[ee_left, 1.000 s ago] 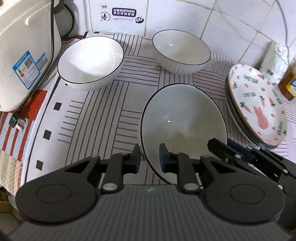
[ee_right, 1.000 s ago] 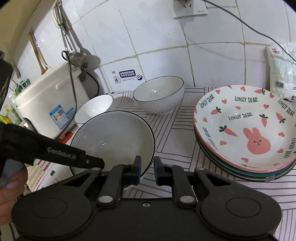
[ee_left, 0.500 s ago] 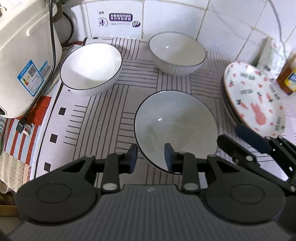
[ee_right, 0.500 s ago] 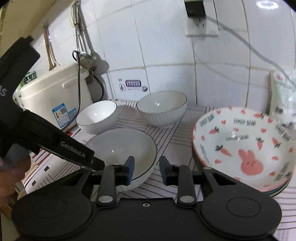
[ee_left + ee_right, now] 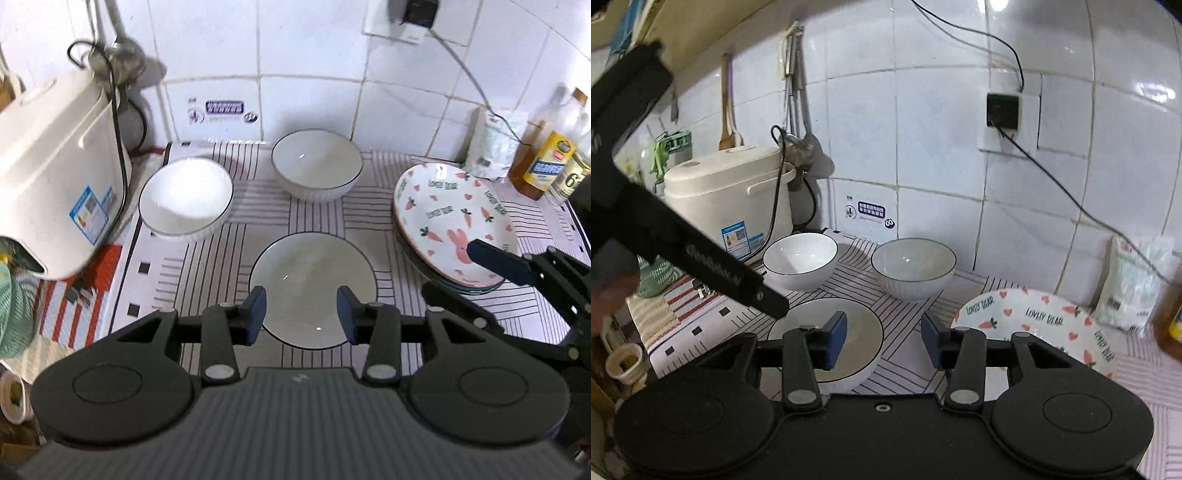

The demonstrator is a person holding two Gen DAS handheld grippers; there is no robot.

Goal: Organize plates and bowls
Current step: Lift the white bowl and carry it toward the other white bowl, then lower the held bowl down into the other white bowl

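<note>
My L gripper (image 5: pixel 301 314): jaws apart, empty, above near bowl (image 5: pixel 314 277) on striped mat (image 5: pixel 207 266). My R gripper (image 5: pixel 882 339): apart, empty. Plate stack (image 5: pixel 443 214) at right; 2 bowls behind.

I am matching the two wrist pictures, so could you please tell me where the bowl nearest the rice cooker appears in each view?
Left wrist: the bowl nearest the rice cooker sits upper left, beside the rice cooker.
Right wrist: the same bowl sits left of centre, below and right of the cooker.
Shared landmark: the bunny plate, at the right in both.
</note>
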